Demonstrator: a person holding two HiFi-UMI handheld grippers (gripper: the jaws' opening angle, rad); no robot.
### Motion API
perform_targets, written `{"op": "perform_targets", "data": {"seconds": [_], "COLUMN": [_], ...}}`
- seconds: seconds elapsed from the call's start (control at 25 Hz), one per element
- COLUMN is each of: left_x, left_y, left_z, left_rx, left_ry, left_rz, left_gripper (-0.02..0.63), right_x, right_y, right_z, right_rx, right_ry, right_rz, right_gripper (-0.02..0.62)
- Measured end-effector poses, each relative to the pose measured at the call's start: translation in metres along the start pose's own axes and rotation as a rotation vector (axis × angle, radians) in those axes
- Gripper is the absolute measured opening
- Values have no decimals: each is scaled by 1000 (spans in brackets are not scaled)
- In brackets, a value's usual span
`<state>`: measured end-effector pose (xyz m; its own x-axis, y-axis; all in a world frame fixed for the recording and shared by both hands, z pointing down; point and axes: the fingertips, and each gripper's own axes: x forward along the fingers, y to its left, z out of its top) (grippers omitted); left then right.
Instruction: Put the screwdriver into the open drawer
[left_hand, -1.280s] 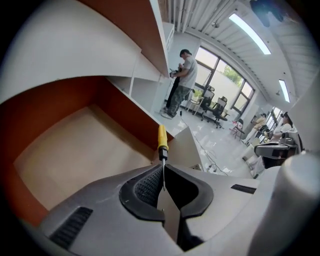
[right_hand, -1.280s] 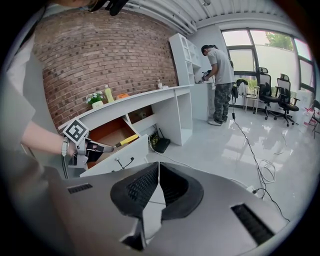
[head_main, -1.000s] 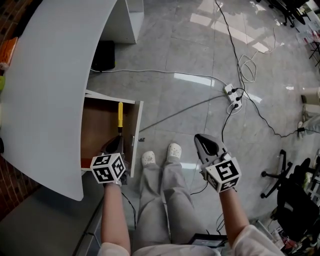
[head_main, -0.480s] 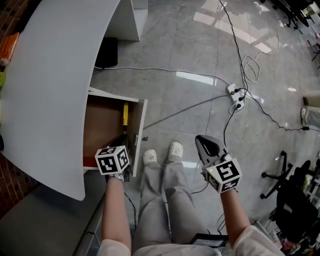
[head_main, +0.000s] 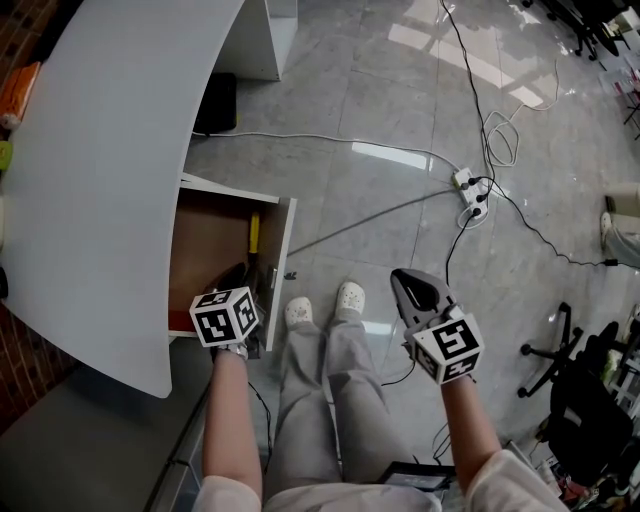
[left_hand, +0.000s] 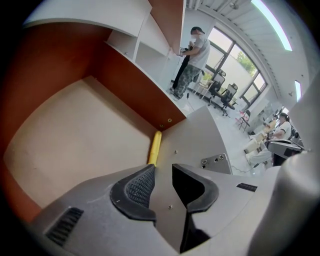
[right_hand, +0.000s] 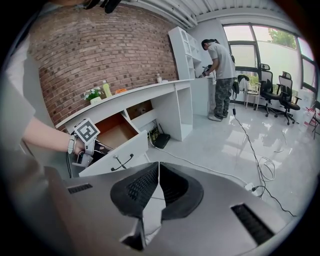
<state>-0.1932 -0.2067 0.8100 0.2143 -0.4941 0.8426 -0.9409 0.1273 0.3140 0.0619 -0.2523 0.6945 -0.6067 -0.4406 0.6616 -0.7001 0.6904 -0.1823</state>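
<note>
The yellow-handled screwdriver (left_hand: 155, 146) lies on the open drawer (left_hand: 75, 130) floor against its white front panel, the left claw (left_hand: 162, 169) is opening with nothing pinched between its jaws, the right claw (right_hand: 158, 170) hangs closed and empty, so I'd say only the pull-out remains.

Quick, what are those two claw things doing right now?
Left gripper: jaws opening, nothing between them.
Right gripper: shut, holding nothing.
</note>
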Motion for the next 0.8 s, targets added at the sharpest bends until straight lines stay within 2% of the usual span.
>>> {"op": "perform_targets", "data": {"seconds": [0.44, 0.64, 0.8], "left_x": [-50, -80, -105], "left_y": [-21, -29, -46], "left_z": [20, 40, 58], "left_rx": [16, 3, 69], "left_ry": [-47, -111, -146], "left_rz": [0, -8, -36], "left_gripper": [104, 29, 12], "right_x": [-27, -45, -62], "right_y": [2, 2, 5], "right_z": [53, 78, 95], "right_rx": [-10, -33, -42], "right_ry": [-50, -66, -78], "right_rz": [-29, -49, -63], "right_gripper": [21, 21, 21]}}
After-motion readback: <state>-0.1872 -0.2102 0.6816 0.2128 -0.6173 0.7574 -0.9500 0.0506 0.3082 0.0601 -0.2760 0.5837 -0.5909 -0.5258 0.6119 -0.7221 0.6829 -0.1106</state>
